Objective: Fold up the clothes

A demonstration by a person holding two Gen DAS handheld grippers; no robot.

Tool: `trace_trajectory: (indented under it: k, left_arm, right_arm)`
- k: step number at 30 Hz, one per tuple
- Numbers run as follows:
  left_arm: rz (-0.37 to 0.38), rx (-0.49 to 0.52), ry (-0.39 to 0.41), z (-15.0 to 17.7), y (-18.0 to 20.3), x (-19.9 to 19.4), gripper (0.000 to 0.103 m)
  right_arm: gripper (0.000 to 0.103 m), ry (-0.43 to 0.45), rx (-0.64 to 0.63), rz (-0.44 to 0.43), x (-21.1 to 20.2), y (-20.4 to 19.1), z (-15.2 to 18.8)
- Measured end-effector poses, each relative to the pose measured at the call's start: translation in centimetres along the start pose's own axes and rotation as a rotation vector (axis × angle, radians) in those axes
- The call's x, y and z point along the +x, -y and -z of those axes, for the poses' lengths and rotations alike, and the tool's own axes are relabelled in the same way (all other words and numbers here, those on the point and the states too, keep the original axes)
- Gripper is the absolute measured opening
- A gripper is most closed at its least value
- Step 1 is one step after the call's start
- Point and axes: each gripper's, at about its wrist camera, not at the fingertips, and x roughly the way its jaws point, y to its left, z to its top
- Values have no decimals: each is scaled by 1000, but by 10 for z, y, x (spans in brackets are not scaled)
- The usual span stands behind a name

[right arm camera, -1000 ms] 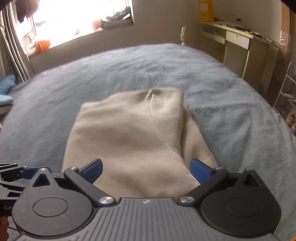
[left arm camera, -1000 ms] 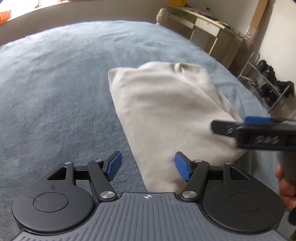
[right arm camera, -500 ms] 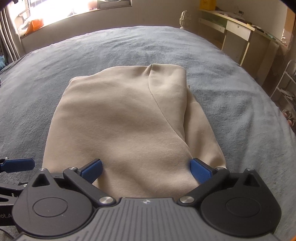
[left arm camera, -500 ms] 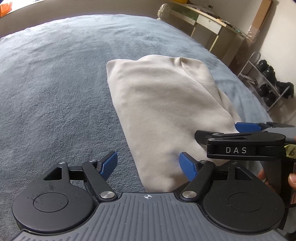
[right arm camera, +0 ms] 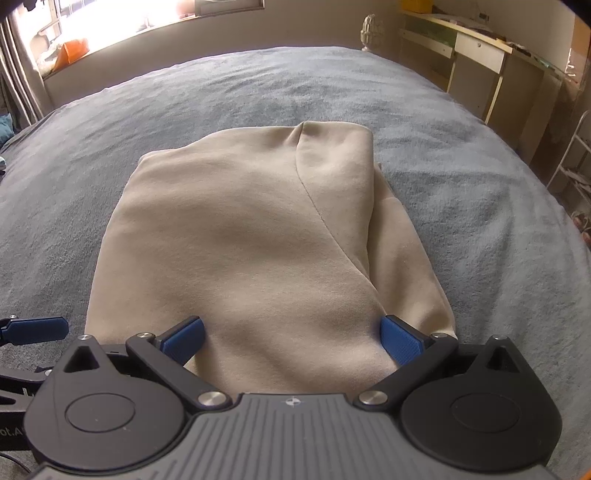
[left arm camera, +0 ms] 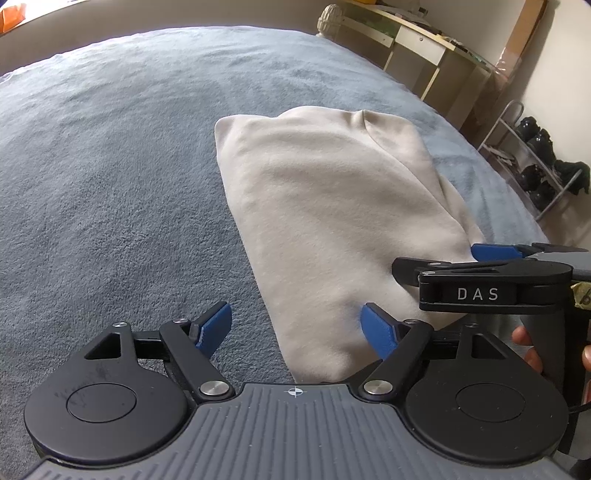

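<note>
Folded beige garment point(right arm camera: 258, 236) flat on grey bed point(right arm camera: 480, 221), near hem between wide-open fingers of right claw point(right arm camera: 291, 336); left claw point(left arm camera: 295, 325) likewise wide open, gripping nothing, astride left hem corner.

Grey-blue blanket point(right arm camera: 184, 122) covers bed; desk w/ drawer point(right arm camera: 480, 55) far right, shoe rack point(left arm camera: 532, 162) right, window point(right arm camera: 110, 18) far left.

A big bed point(right arm camera: 461, 229) with a soft grey-blue blanket fills the room. Behind it, a bright window point(right arm camera: 122, 18) lets in lots of light, with a curtain point(right arm camera: 18, 74) at its left. A pale desk point(right arm camera: 480, 55) stands by the right wall. A metal shoe rack point(left arm camera: 532, 166) holds dark shoes
</note>
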Motion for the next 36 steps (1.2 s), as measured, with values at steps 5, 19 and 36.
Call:
trace_trajectory:
  k: [5,19,36]
  left_arm:
    - [-5,-1,-1,1,0,1,81]
    - [-28,-20,17,-17,3,-10,81]
    - [-82,-45,-36,-22,7,4,81]
  right_arm:
    - [103,9,-3,-14,0,2,1]
    - [103,192,37,-67,-30,16,-12]
    - [55,246,-146,-3,-27,-5,-8]
